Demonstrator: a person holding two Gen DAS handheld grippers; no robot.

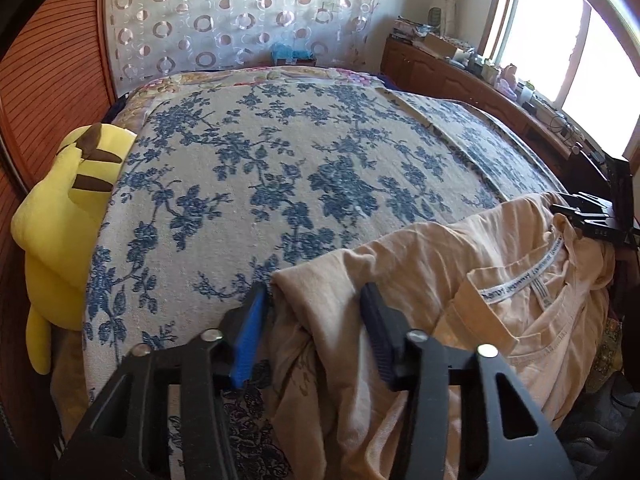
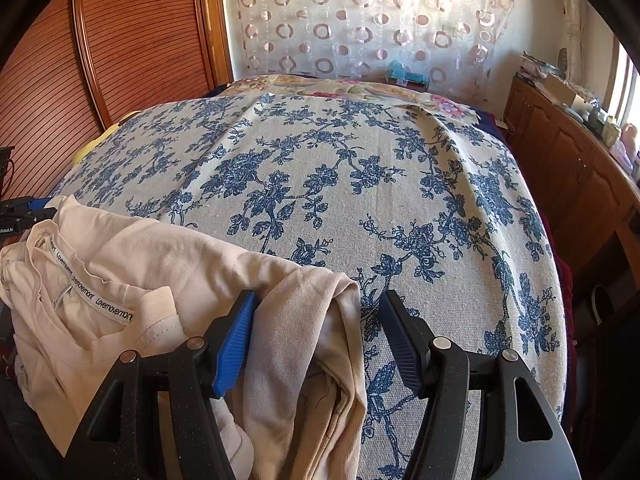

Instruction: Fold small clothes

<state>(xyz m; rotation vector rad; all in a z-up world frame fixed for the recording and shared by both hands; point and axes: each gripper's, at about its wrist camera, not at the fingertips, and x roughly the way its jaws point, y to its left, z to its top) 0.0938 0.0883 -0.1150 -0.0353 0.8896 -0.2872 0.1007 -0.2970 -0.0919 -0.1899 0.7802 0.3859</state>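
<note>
A beige T-shirt [image 1: 432, 264] hangs over the near edge of the bed, its collar with a white printed band facing up; it also shows in the right wrist view [image 2: 168, 264]. My left gripper [image 1: 316, 300] is open, its blue-padded fingers either side of the shirt's left shoulder fold. My right gripper [image 2: 316, 308] is open around the right shoulder fold, which drapes between the fingers. The right gripper shows at the left wrist view's right edge [image 1: 588, 216]. The left gripper shows at the right wrist view's left edge [image 2: 28, 210].
The bed wears a blue floral cover [image 1: 280, 152]. A yellow plush toy [image 1: 60, 216] lies at the bed's left edge beside a wooden slatted wardrobe [image 2: 80, 60]. A wooden cabinet [image 2: 568, 160] with clutter runs along the right under a window. A ringed curtain [image 1: 240, 16] hangs behind.
</note>
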